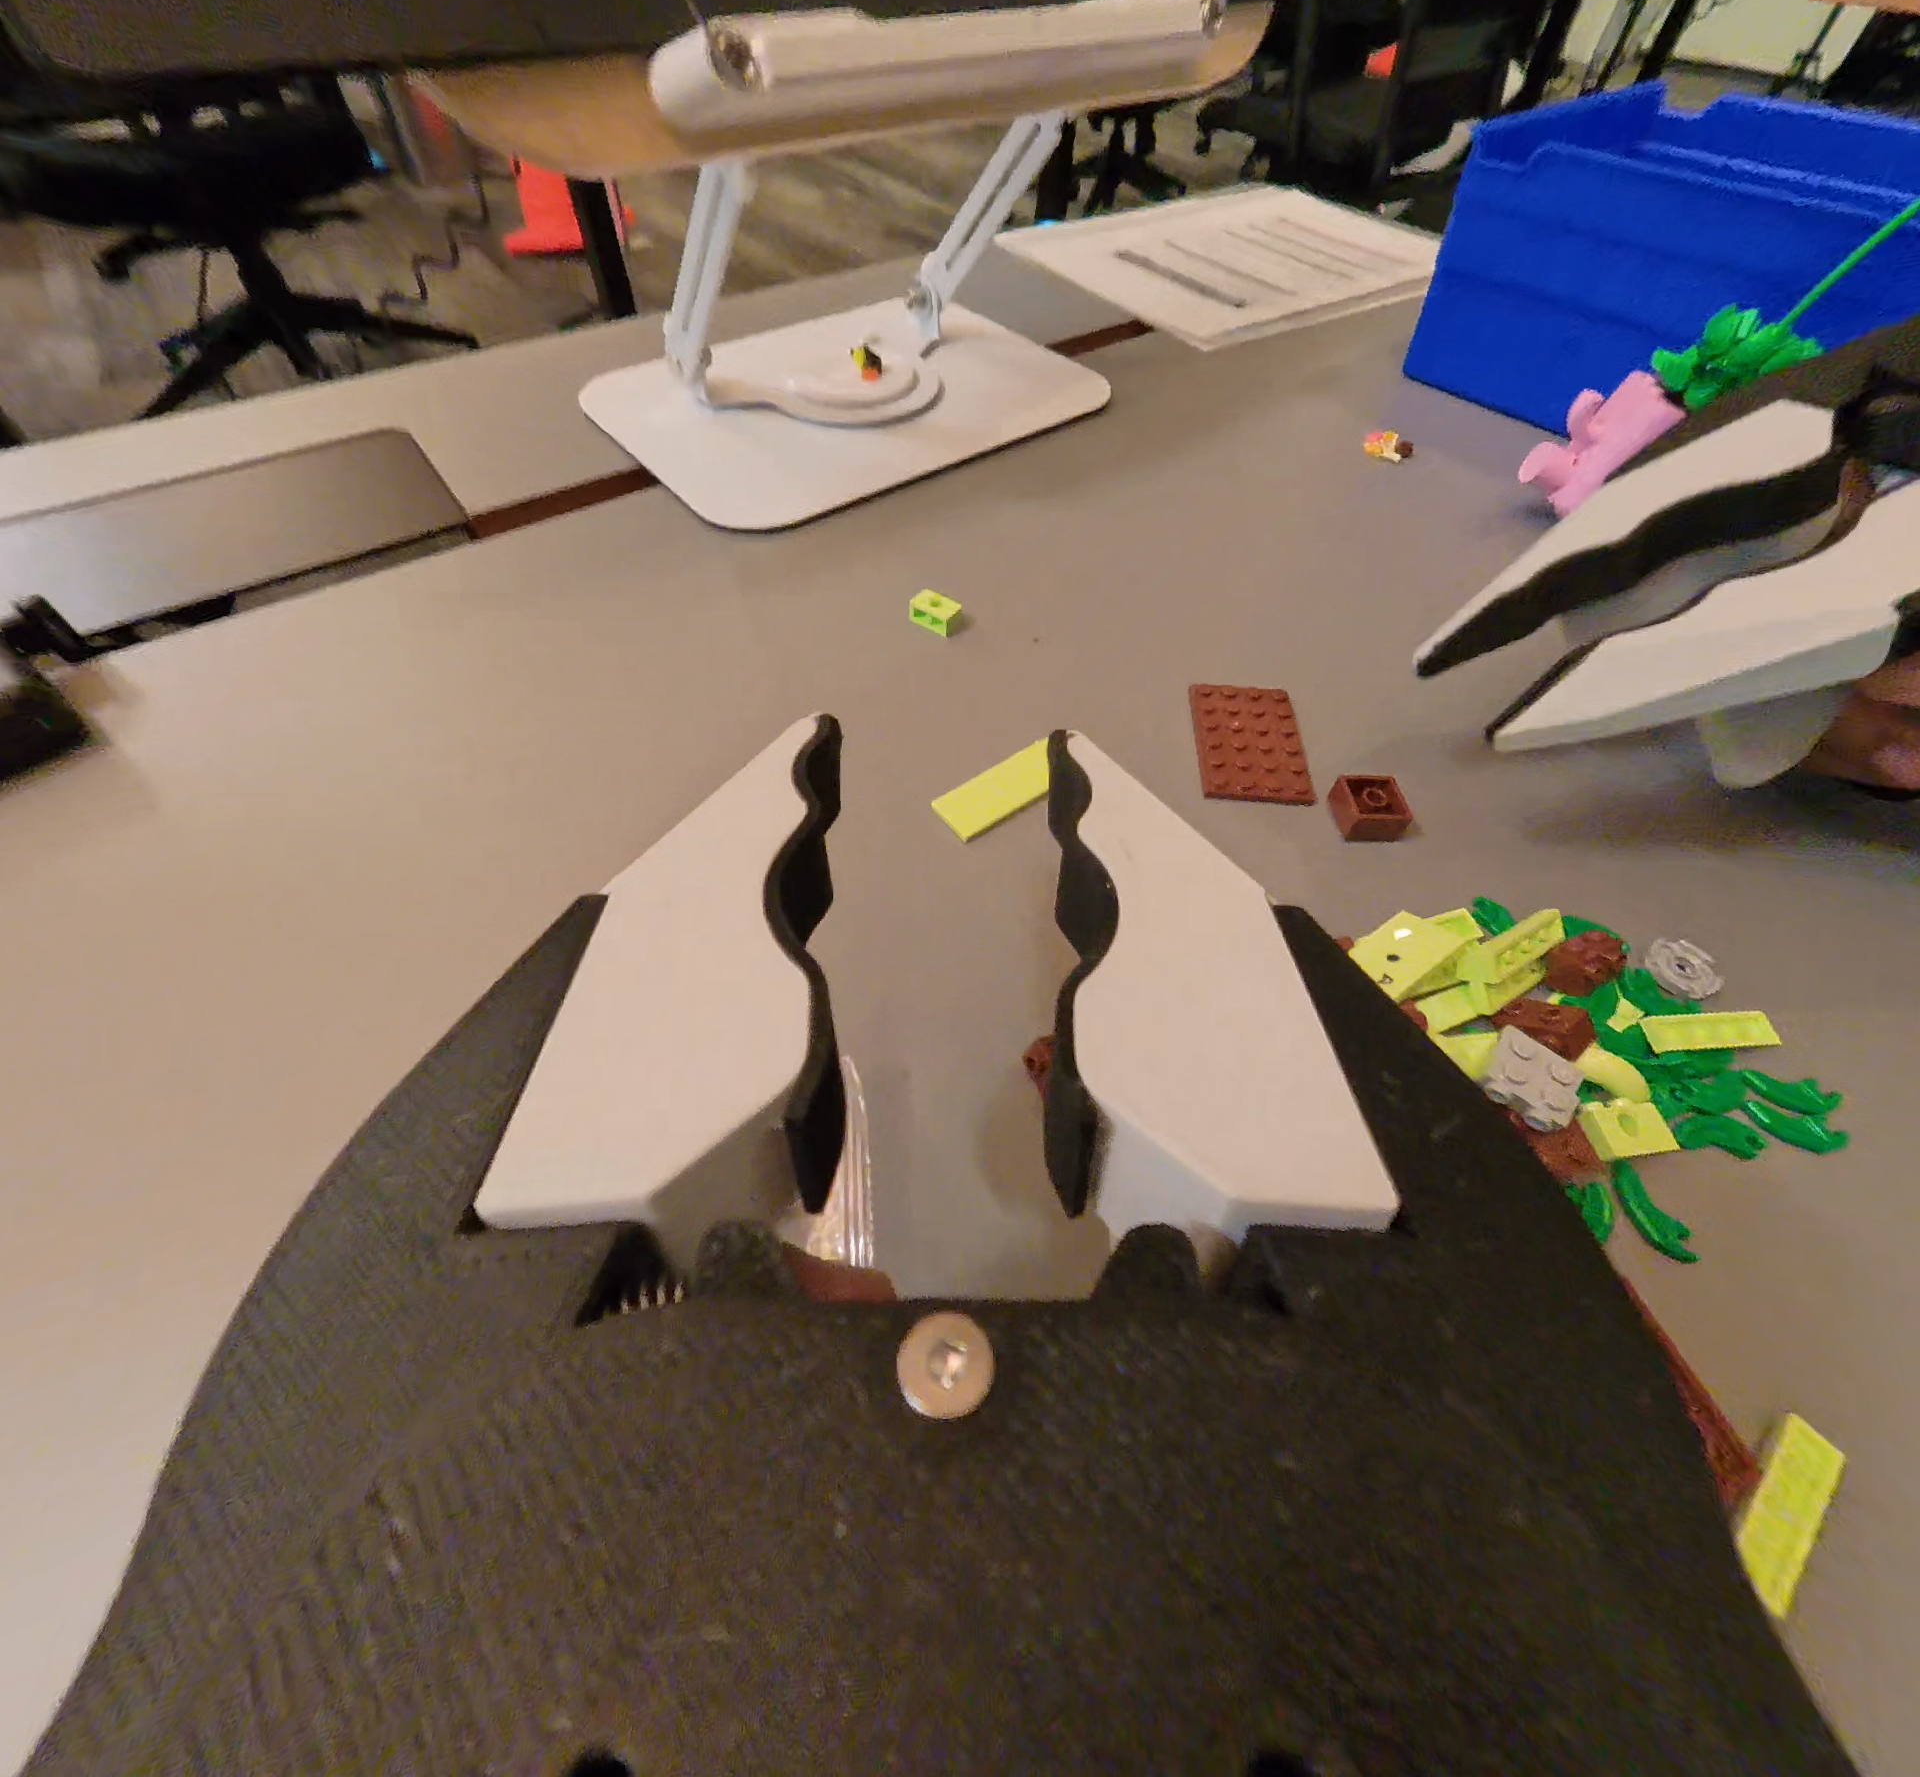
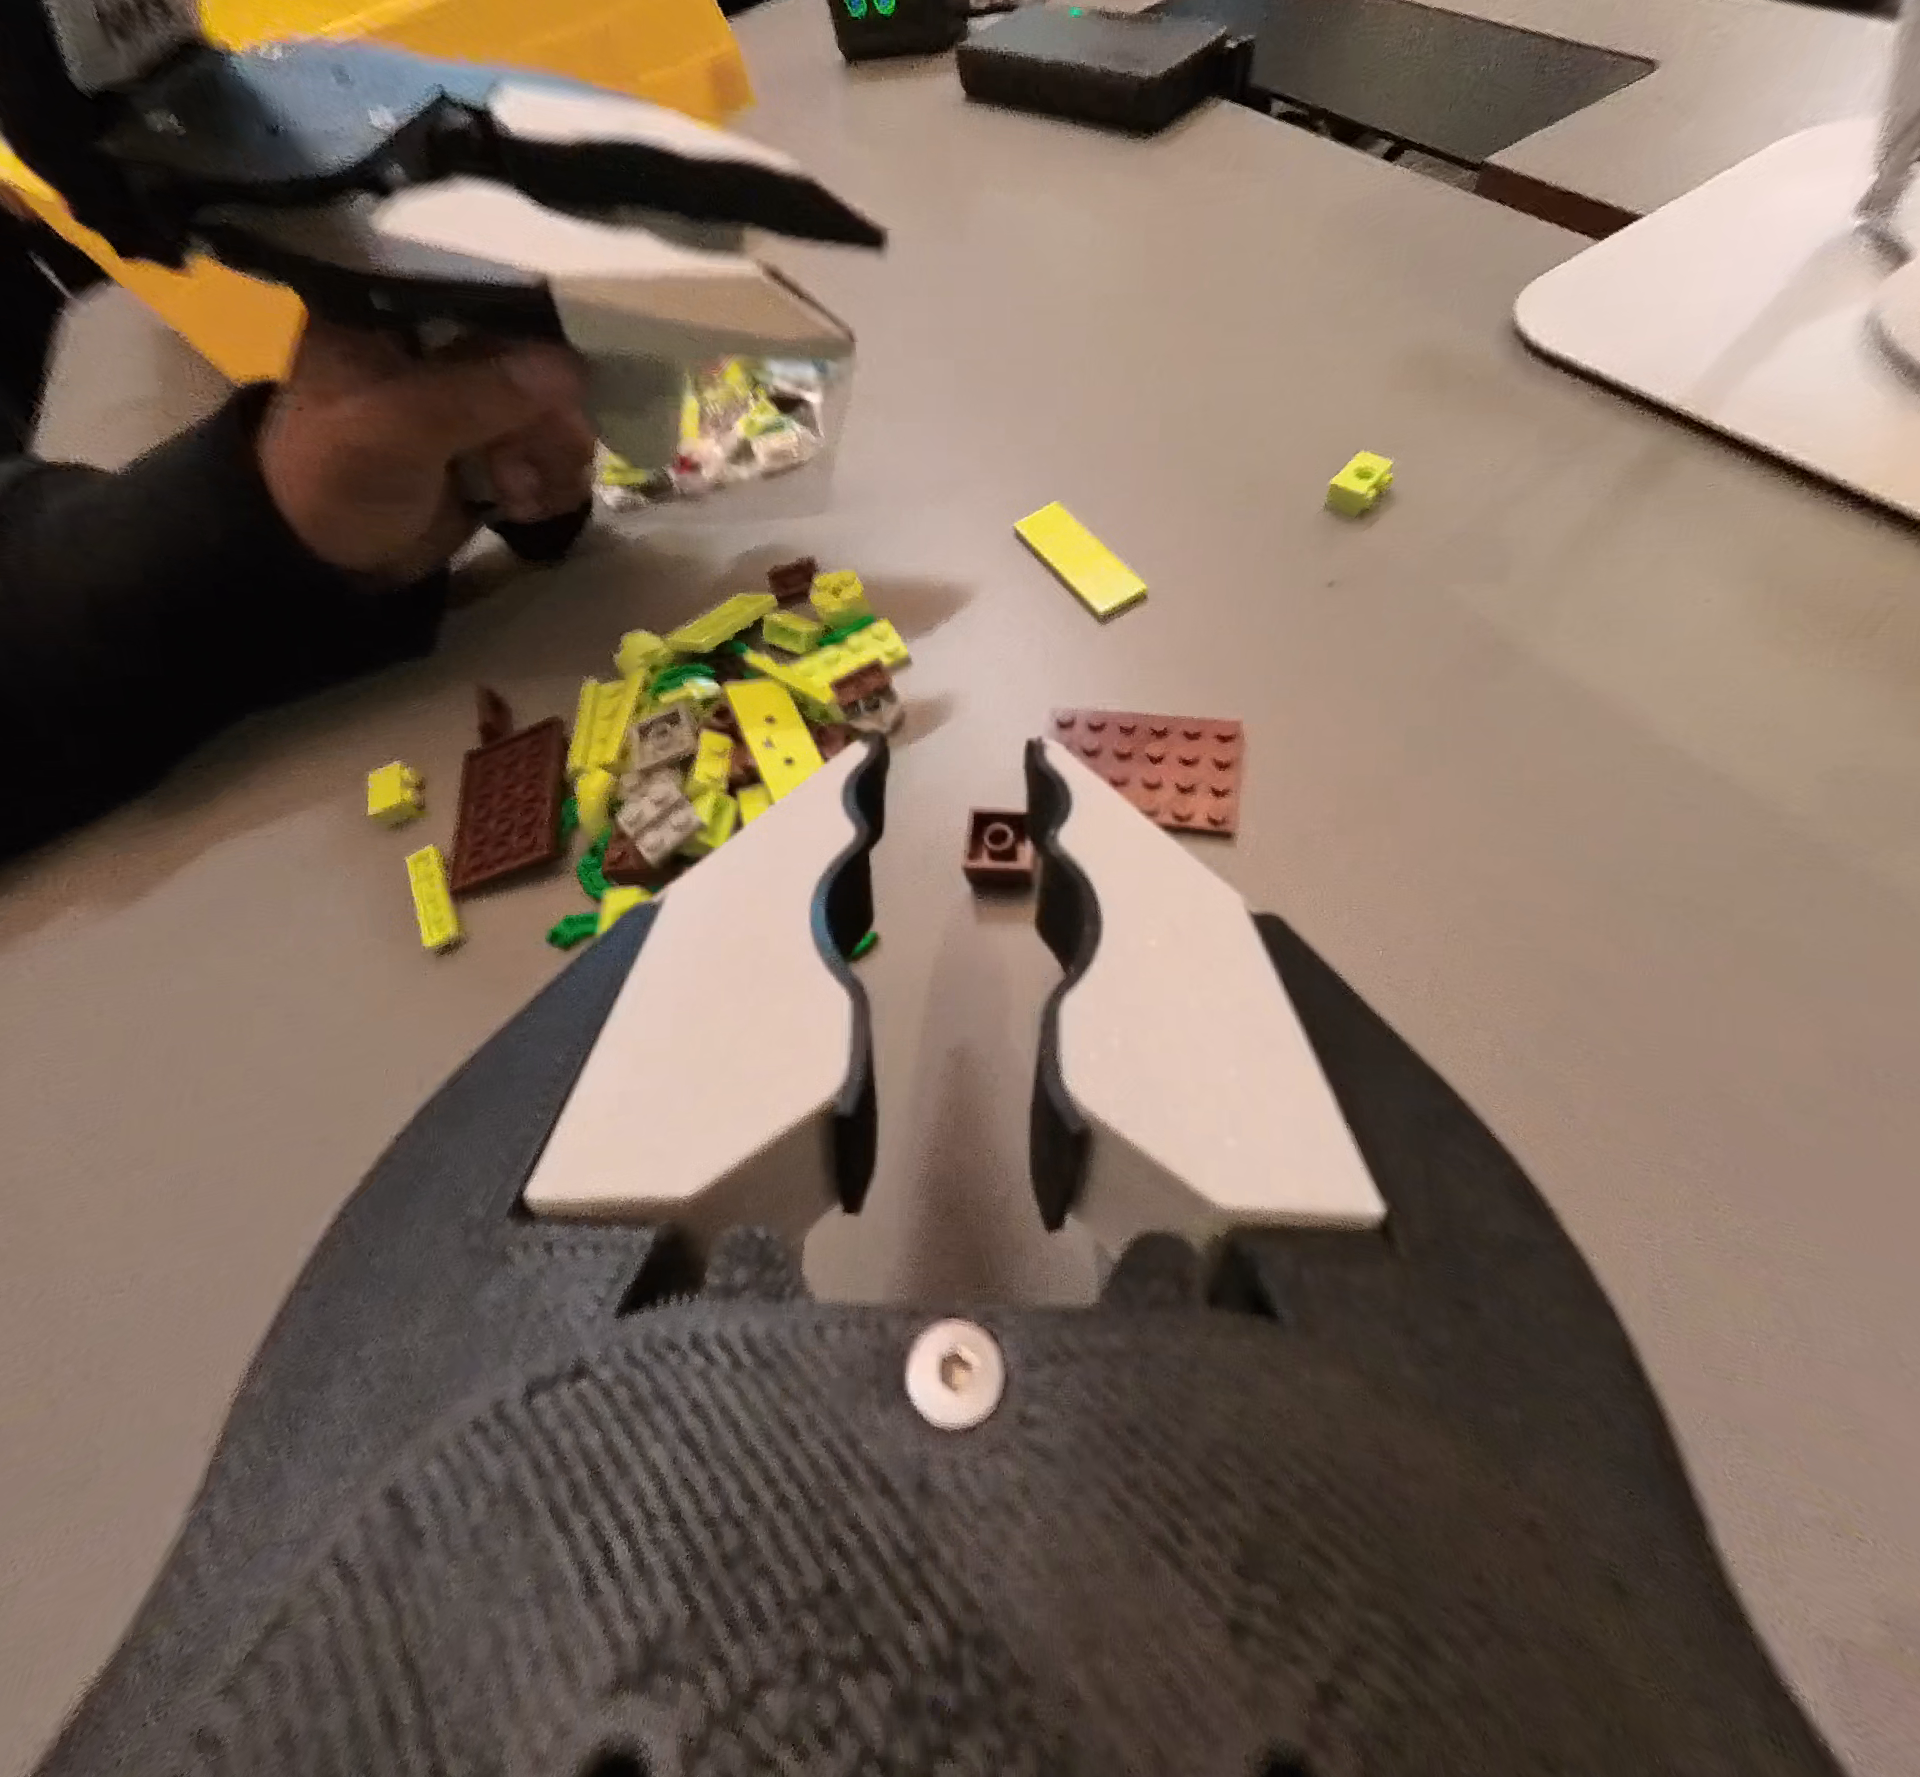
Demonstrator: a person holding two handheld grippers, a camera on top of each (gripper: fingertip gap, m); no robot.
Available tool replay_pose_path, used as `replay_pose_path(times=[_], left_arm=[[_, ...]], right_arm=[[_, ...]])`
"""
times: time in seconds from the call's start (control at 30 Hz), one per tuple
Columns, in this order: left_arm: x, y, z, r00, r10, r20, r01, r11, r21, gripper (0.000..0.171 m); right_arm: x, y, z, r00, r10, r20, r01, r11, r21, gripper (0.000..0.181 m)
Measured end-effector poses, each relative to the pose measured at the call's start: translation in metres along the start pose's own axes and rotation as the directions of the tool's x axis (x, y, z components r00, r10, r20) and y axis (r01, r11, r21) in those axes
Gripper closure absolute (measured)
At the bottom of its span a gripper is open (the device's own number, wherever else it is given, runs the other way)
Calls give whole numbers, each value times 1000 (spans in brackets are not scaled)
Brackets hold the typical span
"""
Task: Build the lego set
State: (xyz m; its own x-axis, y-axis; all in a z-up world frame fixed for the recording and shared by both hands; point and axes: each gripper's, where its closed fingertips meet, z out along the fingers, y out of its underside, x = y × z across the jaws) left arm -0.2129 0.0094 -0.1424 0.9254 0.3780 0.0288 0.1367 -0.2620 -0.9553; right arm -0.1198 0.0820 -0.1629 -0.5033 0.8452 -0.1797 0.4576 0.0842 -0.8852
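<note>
Two grippers hang over a grey table [image 1: 312,896], both with jaws parted and nothing between them. In the left wrist view, the left gripper [image 1: 943,728] fills the lower half of the frame, its jaws fairly wide apart over bare tabletop; a flat lime tile [image 1: 987,789] lies at the tip of its right-hand finger. Just right of that finger sits the loose pile of bricks [image 1: 1600,1041], lime, brown, grey and green, in the lower right. Above the pile a small brown brick [image 1: 1371,806] lies just beside a brown studded plate [image 1: 1250,742]. A lone lime brick [image 1: 935,612] sits farther out in open room at frame centre. Beyond it a white stand [image 1: 831,439] rests near the far edge, with a blue bin [image 1: 1662,273] at upper right.

In the right wrist view, the right gripper [image 2: 956,745] has a narrower gap, with the small brown brick [image 2: 1000,849] showing in it near the tips and the brown plate [image 2: 1158,769] at the right finger's tip. Ahead, upper left, the left gripper [image 2: 831,273] hovers above a clear bag of pieces [image 2: 727,428].
</note>
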Motion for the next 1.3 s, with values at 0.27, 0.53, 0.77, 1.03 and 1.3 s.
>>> replay_pose_path(times=[0.27, 0.53, 0.77, 1.03, 1.3], left_arm=[[14, -3, 3, 996, -24, -82, 25, 1000, 14, 131], [25, -2, 3, 992, 47, -114, -46, 999, 9, 131], [58, -8, -4, 960, 131, -246, -113, 990, 85, 131], [145, -28, -22, 780, 147, -608, -119, 989, 86, 136], [150, -18, -18, 789, 218, -574, -200, 975, 95, 148]], right_arm=[[8, 35, 16, 977, -165, -132, 135, 968, -212, 156], [8, 22, 4, 991, -73, -113, 63, 994, -94, 167], [-26, -22, -25, 919, 235, 318, -303, 936, 182, 167], [-59, -34, -29, 792, 259, 554, -406, 900, 160, 168], [-63, -40, -33, 722, 300, 623, -488, 860, 151, 168]])
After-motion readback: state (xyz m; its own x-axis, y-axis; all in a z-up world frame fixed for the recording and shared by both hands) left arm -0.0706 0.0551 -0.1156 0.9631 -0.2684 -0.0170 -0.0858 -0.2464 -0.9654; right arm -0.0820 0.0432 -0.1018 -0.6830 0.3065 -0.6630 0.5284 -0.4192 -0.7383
